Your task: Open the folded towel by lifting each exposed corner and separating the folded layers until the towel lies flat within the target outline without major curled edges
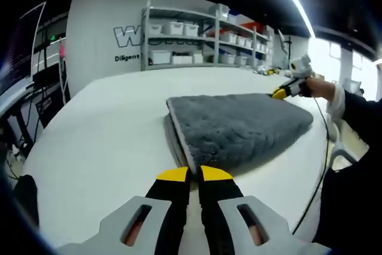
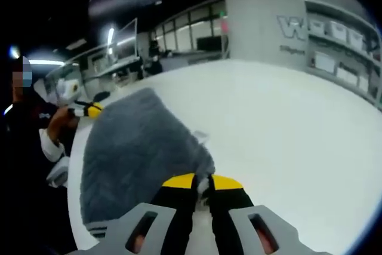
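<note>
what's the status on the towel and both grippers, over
Left gripper shut on towel corner. Right gripper shut on opposite corner. Grey towel still folded, layers stacked on white table. Nothing in the way.

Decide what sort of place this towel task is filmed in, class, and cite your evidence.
Probably a lab or workshop storeroom: metal shelving stacked with white bins, monitors on desks, and a wide white table holding the grey towel.

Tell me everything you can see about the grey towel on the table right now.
The grey towel is plush and fluffy on top, with a paler underside showing along its folded edge. It lies folded in layers on the white table, not yet opened flat. The left gripper is closed on its near corner, and the right gripper is closed on the opposite corner, both edges slightly raised.
</note>
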Available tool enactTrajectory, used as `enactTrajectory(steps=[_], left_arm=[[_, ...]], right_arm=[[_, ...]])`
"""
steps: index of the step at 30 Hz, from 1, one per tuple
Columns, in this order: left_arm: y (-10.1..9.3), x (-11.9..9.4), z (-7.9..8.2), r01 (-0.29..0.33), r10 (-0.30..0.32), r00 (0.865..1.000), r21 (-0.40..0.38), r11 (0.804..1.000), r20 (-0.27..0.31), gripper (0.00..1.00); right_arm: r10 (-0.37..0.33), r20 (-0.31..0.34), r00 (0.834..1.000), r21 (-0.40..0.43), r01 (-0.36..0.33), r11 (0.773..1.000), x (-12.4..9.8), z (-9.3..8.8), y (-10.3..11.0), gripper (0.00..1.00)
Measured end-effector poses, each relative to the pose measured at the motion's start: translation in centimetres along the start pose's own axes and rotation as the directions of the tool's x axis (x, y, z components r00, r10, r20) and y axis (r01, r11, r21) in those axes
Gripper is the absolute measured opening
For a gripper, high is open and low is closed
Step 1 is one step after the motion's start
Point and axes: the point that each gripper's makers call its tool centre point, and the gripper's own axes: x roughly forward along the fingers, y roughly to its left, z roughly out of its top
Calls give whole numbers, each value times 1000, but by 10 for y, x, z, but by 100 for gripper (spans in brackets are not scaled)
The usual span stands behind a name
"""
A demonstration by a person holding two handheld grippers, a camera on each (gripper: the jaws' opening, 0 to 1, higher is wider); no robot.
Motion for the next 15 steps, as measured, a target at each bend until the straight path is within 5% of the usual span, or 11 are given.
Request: enactTrajectory(steps=[15], left_arm=[[11, 15, 7, -16, 20, 997, 58, 998, -78, 5]], right_arm=[[26, 9, 1000, 71, -27, 997, -14, -9, 11, 5]])
